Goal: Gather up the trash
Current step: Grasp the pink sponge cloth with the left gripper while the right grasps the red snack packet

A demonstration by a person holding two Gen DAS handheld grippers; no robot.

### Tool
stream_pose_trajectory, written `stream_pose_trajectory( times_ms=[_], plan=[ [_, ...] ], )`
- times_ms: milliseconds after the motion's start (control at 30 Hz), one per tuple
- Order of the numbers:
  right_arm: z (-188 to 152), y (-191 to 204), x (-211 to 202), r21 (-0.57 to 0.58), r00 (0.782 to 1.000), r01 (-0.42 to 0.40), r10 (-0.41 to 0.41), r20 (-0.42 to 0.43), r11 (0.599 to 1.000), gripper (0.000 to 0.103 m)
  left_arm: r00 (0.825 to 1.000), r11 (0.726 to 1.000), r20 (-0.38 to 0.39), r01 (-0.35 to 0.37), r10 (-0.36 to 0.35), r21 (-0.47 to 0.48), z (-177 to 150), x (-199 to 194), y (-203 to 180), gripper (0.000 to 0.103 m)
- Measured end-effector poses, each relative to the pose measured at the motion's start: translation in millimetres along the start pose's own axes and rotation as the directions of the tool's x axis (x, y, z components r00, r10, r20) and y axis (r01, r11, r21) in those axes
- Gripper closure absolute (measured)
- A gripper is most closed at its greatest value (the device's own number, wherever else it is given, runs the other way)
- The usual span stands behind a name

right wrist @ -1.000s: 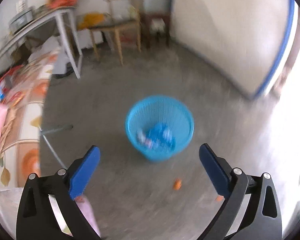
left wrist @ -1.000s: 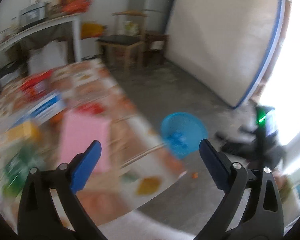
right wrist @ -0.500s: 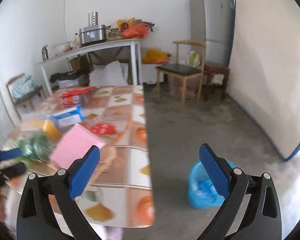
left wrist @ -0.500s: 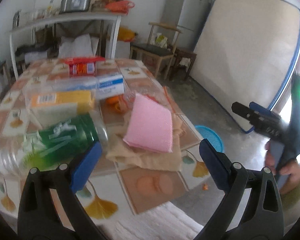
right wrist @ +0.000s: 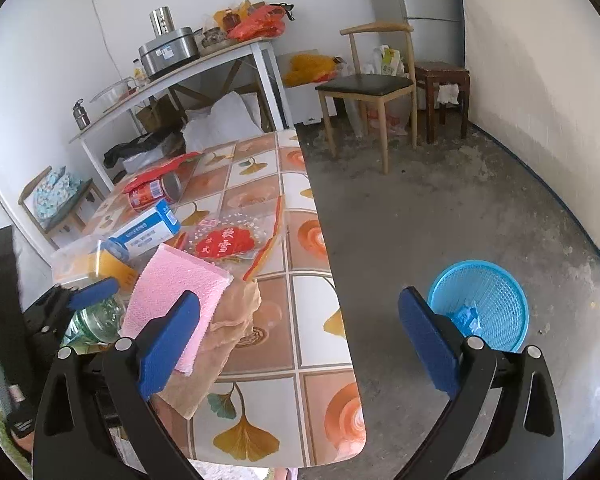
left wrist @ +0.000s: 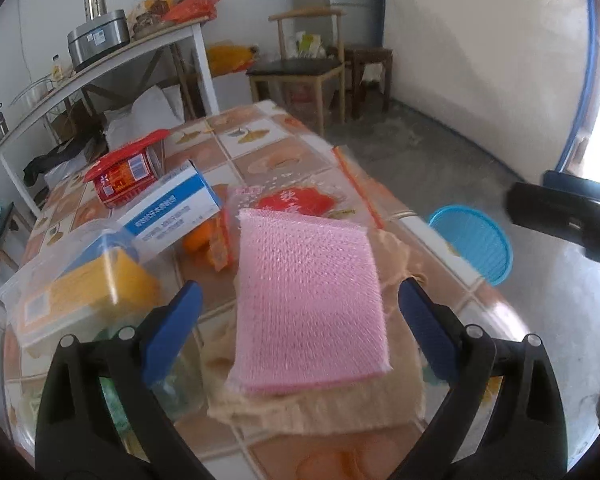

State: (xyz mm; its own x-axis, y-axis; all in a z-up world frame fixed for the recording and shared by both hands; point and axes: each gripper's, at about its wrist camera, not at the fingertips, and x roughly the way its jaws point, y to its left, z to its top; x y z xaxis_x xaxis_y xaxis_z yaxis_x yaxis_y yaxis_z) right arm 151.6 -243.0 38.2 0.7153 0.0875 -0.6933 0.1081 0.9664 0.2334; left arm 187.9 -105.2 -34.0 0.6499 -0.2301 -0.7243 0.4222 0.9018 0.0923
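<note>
My left gripper [left wrist: 298, 328] is open and empty, just above a pink sponge cloth [left wrist: 306, 300] lying on a beige rag [left wrist: 324, 404] on the tiled table [left wrist: 260, 148]. Behind it lie a clear bag with red print [left wrist: 296, 200], a blue-white box [left wrist: 172, 208], a red can [left wrist: 124, 176], a yellow box in a clear tub [left wrist: 88, 284] and a green bottle [right wrist: 96, 320]. My right gripper [right wrist: 298, 336] is open and empty over the table's right edge. The blue trash basket [right wrist: 484, 304] stands on the floor to the right, with blue trash inside.
A wooden chair [right wrist: 368, 84] and stool [right wrist: 440, 76] stand at the back. A white side table [right wrist: 188, 68] with a cooker is at the far left wall. A mattress [right wrist: 540, 92] leans on the right wall. The floor [right wrist: 420, 208] is bare concrete.
Both grippers swung from facing the basket on the floor back to the table. My left gripper has come closer to the pink cloth. Both stayed open.
</note>
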Motion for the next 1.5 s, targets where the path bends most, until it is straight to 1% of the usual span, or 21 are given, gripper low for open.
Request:
stream_pose_trajectory(
  times_ms=[133,200,233,267,400,600,667,700,767,800,833,867,900,967,1067,1100,1167,1233,1367,1467,1500],
  plan=[
    [-3.2,-5.3,4.4,0.008,1.000,0.002,-0.002,-0.015,1.000,0.007,0.998,1.000,-0.064,-0.018,0.017,-0.003,2.2,21.3,-0.6,0.009],
    [-3.4,-9.0,5.2,0.018,1.000,-0.001,0.002,-0.019,1.000,0.007,0.997,0.999,-0.062,-0.045,0.047,0.026,-0.4,22.5,-4.5,0.012],
    [-3.2,-10.3,5.2,0.022,1.000,-0.002,0.003,-0.019,1.000,0.006,0.997,0.998,-0.057,-0.047,0.049,0.032,-1.0,22.0,-5.7,0.017],
    [-3.3,-11.1,5.0,0.024,1.000,-0.003,0.004,-0.019,1.000,0.006,0.997,0.998,-0.053,-0.047,0.049,0.030,-1.4,20.8,-6.2,0.025],
    [-3.8,-12.5,3.3,0.027,1.000,-0.012,0.013,-0.013,1.000,0.007,0.998,0.999,-0.046,-0.040,0.040,0.005,-2.9,16.4,-3.3,0.028],
    [0.2,-13.9,-4.0,0.017,0.999,-0.037,0.037,0.005,0.999,0.007,0.999,0.999,0.023,-0.036,0.037,-0.026,-4.9,-5.6,3.2,0.029],
    [4.3,-15.5,-4.2,0.025,0.997,-0.071,0.071,0.001,0.997,0.007,0.997,0.999,0.068,-0.029,0.031,-0.038,-7.0,-19.6,5.5,0.029],
    [7.5,-15.7,-2.4,0.032,0.994,-0.112,0.112,-0.007,0.993,0.007,0.995,0.999,0.094,-0.022,0.026,-0.040,-8.6,-27.1,6.3,0.029],
    [14.8,-15.2,4.1,0.049,0.979,-0.198,0.200,-0.032,0.979,0.007,0.990,0.999,0.140,-0.011,0.017,-0.038,-12.6,-41.6,6.5,0.029],
    [21.0,-14.3,11.5,0.064,0.962,-0.262,0.266,-0.056,0.963,0.007,0.988,0.999,0.153,-0.011,0.017,-0.037,-13.8,-46.3,5.5,0.029],
    [24.3,-13.9,16.8,0.075,0.950,-0.297,0.303,-0.073,0.952,0.007,0.986,0.999,0.169,-0.005,0.011,-0.038,-17.3,-52.5,4.8,0.029],
    [30.2,-13.3,27.5,0.099,0.930,-0.343,0.353,-0.103,0.934,0.007,0.985,0.999,0.173,0.002,0.006,-0.041,-19.8,-56.0,4.3,0.029],
    [33.0,-13.0,34.6,0.117,0.920,-0.362,0.375,-0.117,0.925,0.007,0.985,0.999,0.172,0.003,0.004,-0.045,-21.7,-57.9,4.1,0.029],
    [41.4,-12.8,58.9,0.173,0.887,-0.406,0.433,-0.162,0.897,0.012,0.985,0.999,0.170,0.013,-0.004,-0.050,-28.2,-62.3,1.4,0.030],
    [50.1,-15.6,96.7,0.267,0.855,-0.406,0.467,-0.227,0.874,0.021,0.985,0.999,0.172,0.015,-0.007,-0.043,-35.7,-66.3,-3.7,0.030],
    [51.1,-17.1,107.3,0.297,0.845,-0.401,0.475,-0.245,0.866,0.026,0.985,0.999,0.172,0.018,-0.011,-0.040,-37.6,-66.3,-4.5,0.030],
    [54.2,-17.7,130.3,0.347,0.824,-0.396,0.496,-0.275,0.850,0.030,0.985,0.999,0.171,0.025,-0.018,-0.037,-41.6,-67.1,-7.2,0.030],
    [56.1,-17.6,144.6,0.362,0.826,-0.363,0.476,-0.303,0.859,0.038,0.985,0.999,0.169,0.033,-0.027,-0.032,-43.1,-66.6,-8.3,0.030],
    [55.4,-12.7,168.7,0.402,0.806,-0.337,0.482,-0.344,0.851,0.047,0.985,0.999,0.168,0.042,-0.038,-0.020,-45.2,-63.6,-8.8,0.031],
    [52.8,-9.7,178.3,0.423,0.795,-0.331,0.491,-0.357,0.844,0.055,0.985,0.998,0.167,0.055,-0.051,-0.021,-47.0,-61.9,-8.8,0.031],
    [52.6,-10.1,180.1,0.428,0.791,-0.332,0.495,-0.358,0.840,0.061,0.984,0.998,0.168,0.057,-0.053,-0.021,-47.0,-61.7,-8.4,0.031]
  ],
)
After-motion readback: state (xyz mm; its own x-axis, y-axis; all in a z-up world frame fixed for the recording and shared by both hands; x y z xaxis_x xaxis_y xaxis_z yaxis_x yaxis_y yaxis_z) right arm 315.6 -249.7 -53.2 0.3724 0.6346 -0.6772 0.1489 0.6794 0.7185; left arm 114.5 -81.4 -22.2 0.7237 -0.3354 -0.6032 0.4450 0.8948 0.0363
